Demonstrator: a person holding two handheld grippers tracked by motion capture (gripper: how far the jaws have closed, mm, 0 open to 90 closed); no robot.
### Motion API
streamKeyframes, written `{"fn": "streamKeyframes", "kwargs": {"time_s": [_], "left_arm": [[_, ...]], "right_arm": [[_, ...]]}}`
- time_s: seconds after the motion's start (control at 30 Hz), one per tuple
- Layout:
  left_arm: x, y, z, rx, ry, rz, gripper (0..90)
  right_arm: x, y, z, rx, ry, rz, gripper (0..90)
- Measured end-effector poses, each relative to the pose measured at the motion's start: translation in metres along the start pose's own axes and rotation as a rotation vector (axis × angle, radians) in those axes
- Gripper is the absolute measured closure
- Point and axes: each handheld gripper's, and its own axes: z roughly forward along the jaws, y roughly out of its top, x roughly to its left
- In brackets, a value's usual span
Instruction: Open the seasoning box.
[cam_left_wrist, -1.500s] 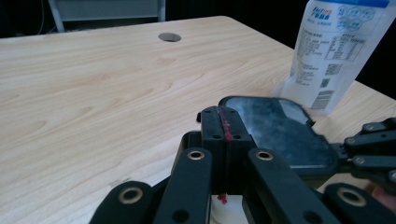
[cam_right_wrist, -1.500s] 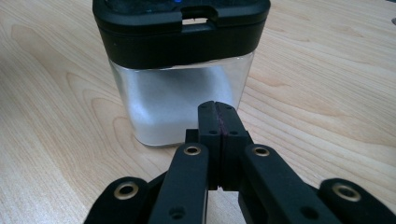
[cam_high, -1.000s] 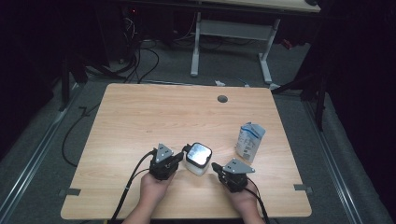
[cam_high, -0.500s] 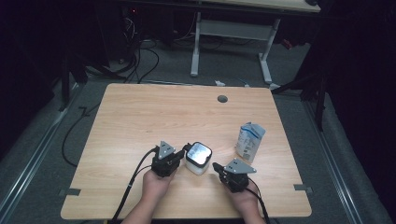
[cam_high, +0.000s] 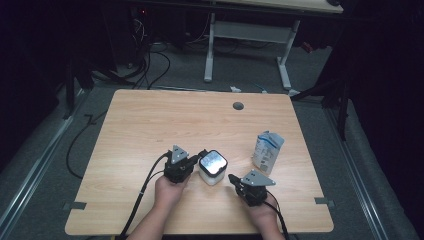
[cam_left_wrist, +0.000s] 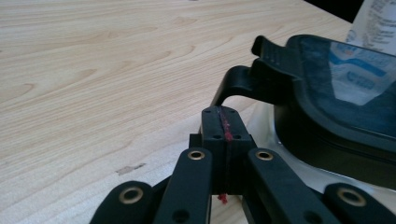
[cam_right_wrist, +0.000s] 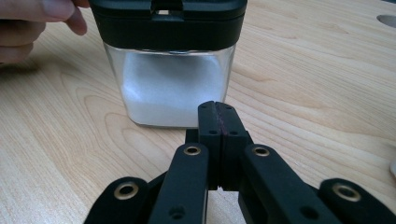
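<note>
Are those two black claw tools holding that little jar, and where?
Neither holds anything. The left gripper and right gripper are both shut on nothing, on either side of the clear, square, black-lidded container of white powder.

Clear square canister (cam_high: 213, 167), black lid closed, stands upright on table.

Pretty dark room, lit mostly over the light wood desk (cam_high: 150, 130), with a small round grommet hole (cam_high: 238, 106) near its far edge. Grey carpet floor (cam_high: 45, 155) all around, black cables (cam_high: 150, 65) snaking off past the far left corner. Second desk with white legs (cam_high: 284, 55) behind, beyond the far edge. Bits of tape (cam_high: 74, 205) stuck at the near corners.
</note>
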Motion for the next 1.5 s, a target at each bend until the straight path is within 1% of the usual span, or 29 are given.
{"fn": "streamKeyframes", "kwargs": {"time_s": [0.4, 0.47, 0.53, 0.63, 0.67, 0.7, 0.77, 0.9, 0.93, 1.0, 1.03, 1.13, 1.2, 1.23, 1.27, 1.3, 1.37, 1.43, 1.5], "left_arm": [[0.006, 0.012, 0.013, -0.007, 0.006, 0.0, 90.0], [0.006, 0.011, 0.013, -0.005, 0.0, -0.006, 90.0], [0.006, 0.008, 0.01, -0.005, 0.002, -0.001, 90.0], [0.01, 0.0, -0.001, 0.008, 0.016, 0.022, 90.0], [0.013, -0.003, -0.007, 0.008, 0.021, 0.018, 90.0], [0.018, -0.008, -0.014, 0.009, 0.03, 0.012, 90.0], [0.024, -0.014, -0.027, 0.007, 0.049, 0.013, 90.0], [0.039, -0.026, -0.059, -0.01, 0.079, 0.0, 88.1], [0.043, -0.029, -0.069, -0.012, 0.094, 0.007, 87.2], [0.048, -0.035, -0.081, -0.007, 0.123, 0.022, 84.5], [0.051, -0.038, -0.086, -0.005, 0.125, 0.022, 82.9], [0.057, -0.051, -0.101, 0.009, 0.165, 0.034, 74.2], [0.058, -0.06, -0.108, 0.006, 0.181, 0.045, 68.7], [0.059, -0.064, -0.112, -0.001, 0.181, 0.036, 65.8], [0.06, -0.068, -0.115, -0.007, 0.17, 0.021, 64.5], [0.062, -0.069, -0.118, -0.011, 0.156, -0.001, 64.0], [0.065, -0.068, -0.122, -0.026, 0.149, -0.02, 62.2], [0.066, -0.068, -0.122, -0.032, 0.15, -0.02, 61.4], [0.066, -0.068, -0.122, -0.03, 0.14, -0.022, 61.0]], "right_arm": [[-0.001, -0.001, -0.001, 0.001, -0.004, 0.003, 89.9], [-0.001, -0.001, -0.001, 0.002, -0.005, 0.0, 90.0], [-0.002, -0.002, 0.0, 0.004, -0.005, 0.001, 90.0], [-0.002, -0.003, 0.0, 0.009, -0.005, 0.002, 90.0], [-0.001, -0.003, 0.0, 0.009, -0.003, 0.002, 90.0], [-0.001, -0.003, 0.0, 0.008, -0.004, -0.001, 90.0], [-0.001, -0.003, 0.0, 0.007, -0.002, 0.006, 90.0], [0.0, -0.001, -0.002, 0.006, -0.014, 0.001, 90.0], [0.0, 0.0, -0.002, 0.004, -0.018, 0.004, 90.0], [-0.002, 0.001, -0.002, 0.003, -0.039, 0.007, 90.0], [-0.004, 0.002, -0.001, 0.002, -0.044, 0.013, 90.0], [-0.009, 0.004, 0.002, 0.004, -0.08, 0.014, 90.0], [-0.012, 0.007, 0.004, 0.01, -0.095, 0.027, 90.0], [-0.013, 0.009, 0.005, 0.011, -0.1, 0.023, 90.0], [-0.013, 0.01, 0.006, 0.014, -0.104, 0.018, 90.0], [-0.014, 0.011, 0.007, 0.024, -0.11, 0.015, 90.0], [-0.015, 0.013, 0.011, 0.035, -0.118, 0.011, 90.0], [-0.016, 0.016, 0.015, 0.043, -0.112, 0.014, 90.0], [-0.015, 0.018, 0.019, 0.044, -0.115, 0.004, 90.0]]}}
